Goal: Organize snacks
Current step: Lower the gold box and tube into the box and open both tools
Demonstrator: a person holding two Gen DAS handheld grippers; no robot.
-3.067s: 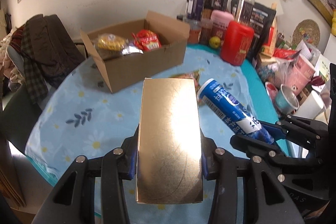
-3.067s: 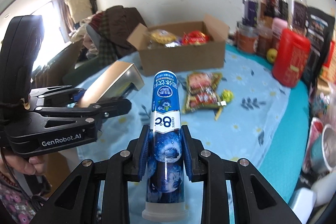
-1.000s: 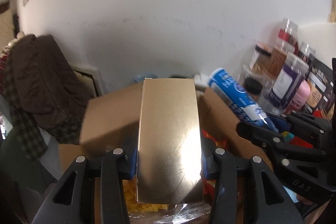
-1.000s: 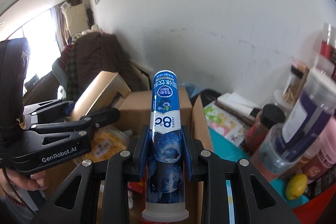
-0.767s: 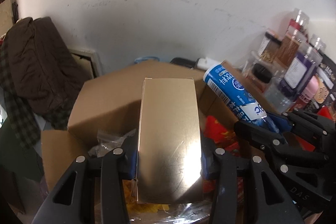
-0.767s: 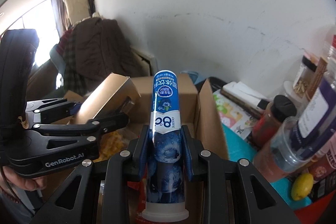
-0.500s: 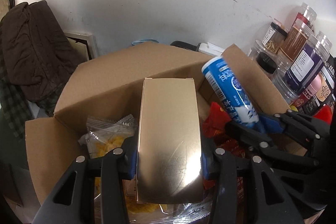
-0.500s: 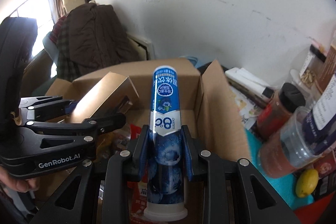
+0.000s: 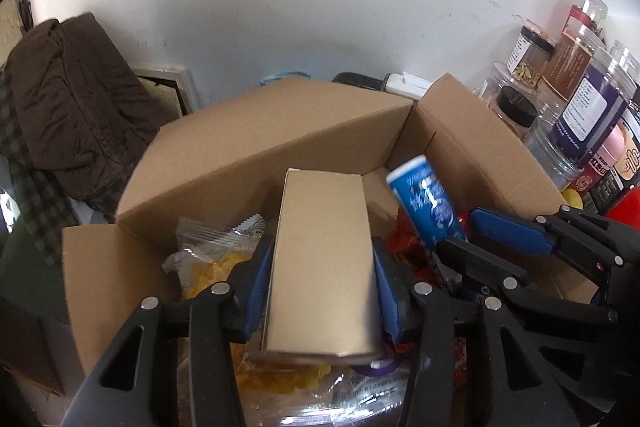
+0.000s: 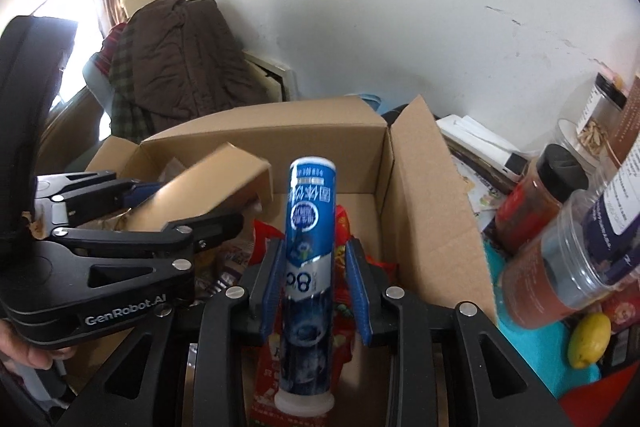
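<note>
An open cardboard box [image 9: 280, 135] fills the left wrist view; it also shows in the right wrist view [image 10: 424, 187]. My left gripper [image 9: 322, 259] has its jaws spread a little apart from the gold carton [image 9: 322, 259], which lies loose between them over the box. My right gripper [image 10: 316, 267] has its jaws spread, with gaps on both sides of the blue tube [image 10: 308, 239], which slips down between them. The tube also shows in the left wrist view [image 9: 424, 207]. A yellow snack bag [image 9: 212, 259] and red snack packets [image 10: 340, 267] lie in the box.
Several jars [image 9: 580, 99] and a brown-filled bottle [image 10: 532, 203] crowd the table right of the box. A lemon [image 10: 588, 335] lies on the teal cloth. A brown coat [image 9: 68, 123] hangs on a chair at the left. A white wall stands behind.
Both grippers have come down over the open box. Their jaws have opened, and the gold carton and the blue tube have come loose and shifted between them.
</note>
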